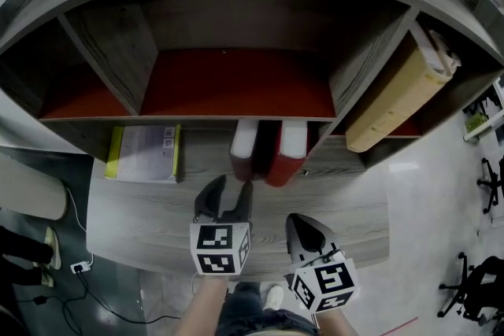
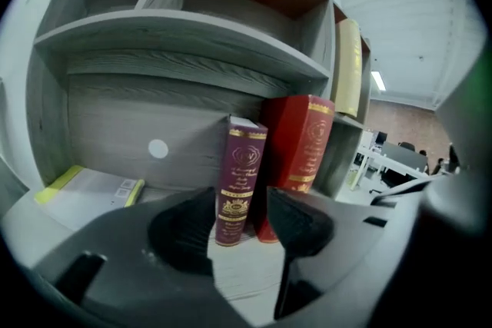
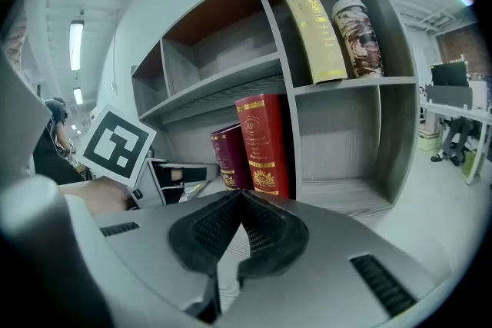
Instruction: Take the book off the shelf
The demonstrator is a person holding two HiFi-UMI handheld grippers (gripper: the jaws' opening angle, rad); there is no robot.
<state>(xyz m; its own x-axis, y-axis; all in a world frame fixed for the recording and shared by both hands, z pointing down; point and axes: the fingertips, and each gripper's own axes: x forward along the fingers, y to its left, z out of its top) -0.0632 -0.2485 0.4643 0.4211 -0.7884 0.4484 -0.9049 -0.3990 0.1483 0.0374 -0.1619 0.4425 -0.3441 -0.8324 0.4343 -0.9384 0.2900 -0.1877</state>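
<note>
Maroon book (image 2: 240,180) stands upright, spine outward, beside a red book (image 2: 300,157) on the lower board (image 1: 142,208), just before the parted jaws of the left gripper (image 2: 240,196). Head view shows only its page tops; right gripper (image 3: 241,200) is clenched on nothing.

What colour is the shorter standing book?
The shorter book is dark maroon with gold print, clearest in the left gripper view.

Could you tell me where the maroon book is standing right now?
In the left gripper view the maroon book stands upright on the lower shelf, beside the taller red book on its right, just beyond the open left gripper.
</note>
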